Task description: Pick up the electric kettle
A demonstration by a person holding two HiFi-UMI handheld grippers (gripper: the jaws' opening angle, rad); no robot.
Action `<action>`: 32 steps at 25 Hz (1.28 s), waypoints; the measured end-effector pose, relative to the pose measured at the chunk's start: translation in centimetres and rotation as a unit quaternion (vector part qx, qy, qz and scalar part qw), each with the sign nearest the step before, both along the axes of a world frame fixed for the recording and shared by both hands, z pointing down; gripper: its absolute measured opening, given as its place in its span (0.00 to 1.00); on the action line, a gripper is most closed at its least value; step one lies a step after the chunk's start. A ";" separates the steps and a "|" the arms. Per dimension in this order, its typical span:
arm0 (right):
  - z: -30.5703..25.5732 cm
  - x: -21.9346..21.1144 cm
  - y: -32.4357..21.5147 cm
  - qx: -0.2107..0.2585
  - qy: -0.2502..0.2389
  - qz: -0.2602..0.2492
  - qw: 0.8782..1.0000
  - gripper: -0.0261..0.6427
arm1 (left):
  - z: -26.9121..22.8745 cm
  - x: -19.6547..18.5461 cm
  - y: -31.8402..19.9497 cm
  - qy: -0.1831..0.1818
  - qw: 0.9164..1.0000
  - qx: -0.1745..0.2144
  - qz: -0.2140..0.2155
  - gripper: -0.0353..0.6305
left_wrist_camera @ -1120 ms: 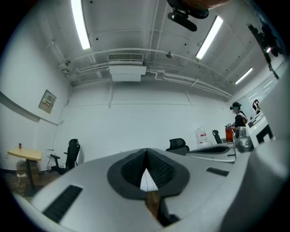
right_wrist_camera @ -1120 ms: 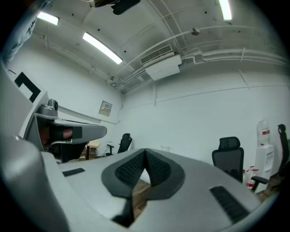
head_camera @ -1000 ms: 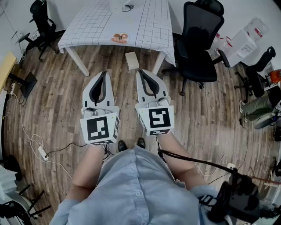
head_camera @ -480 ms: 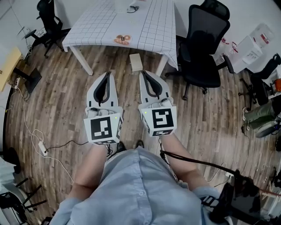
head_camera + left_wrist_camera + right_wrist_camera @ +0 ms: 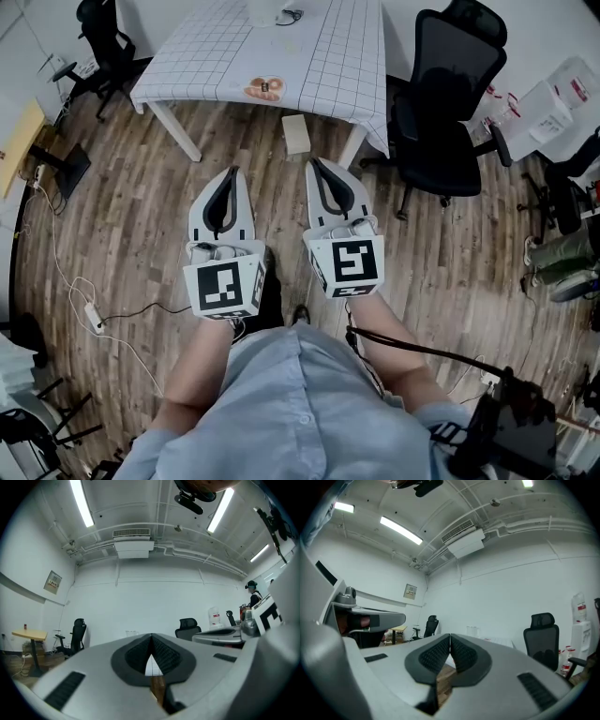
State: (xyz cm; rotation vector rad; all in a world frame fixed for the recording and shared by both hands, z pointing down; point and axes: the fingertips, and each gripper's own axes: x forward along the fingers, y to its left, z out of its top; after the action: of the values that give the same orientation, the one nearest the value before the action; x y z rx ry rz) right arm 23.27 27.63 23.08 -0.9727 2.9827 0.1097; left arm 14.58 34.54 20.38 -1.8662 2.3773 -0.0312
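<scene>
Left tongs (image 5: 231,171) and right tongs (image 5: 314,162), each with jaws closed tip to tip on nothing, are held level and side by side above the wooden floor (image 5: 131,216), pointing toward the grid-patterned desk (image 5: 206,66). The pale vessel at the desk's far edge, probably the electric kettle (image 5: 264,9), is cut off by the frame and stands well apart from both tongs.

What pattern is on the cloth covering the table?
The tablecloth is white with a thin dark grid, clearest in the head view.

Checked table (image 5: 216,56), black office chair (image 5: 448,112) beside it, wood floor (image 5: 122,234)
</scene>
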 end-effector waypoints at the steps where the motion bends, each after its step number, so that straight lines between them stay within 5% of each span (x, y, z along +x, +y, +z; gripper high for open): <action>1: 0.3 -0.7 -0.7 -0.002 0.002 0.000 1.000 0.04 | 0.4 -0.6 -0.8 0.003 1.000 -0.001 0.000 0.05; 18: -1.2 -17.6 -16.3 0.024 0.004 0.025 0.999 0.04 | -0.8 -16.5 -16.8 0.002 0.999 0.026 0.038 0.05; 32: 0.5 -21.8 -24.9 0.010 0.021 0.047 0.999 0.04 | 1.5 -21.2 -25.5 0.010 0.999 0.006 0.048 0.05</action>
State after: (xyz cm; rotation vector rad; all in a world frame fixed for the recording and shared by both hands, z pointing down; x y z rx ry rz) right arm 1.51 2.77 23.53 -1.1211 2.9668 0.1611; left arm -6.66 9.00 21.93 -1.9811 2.2920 0.0107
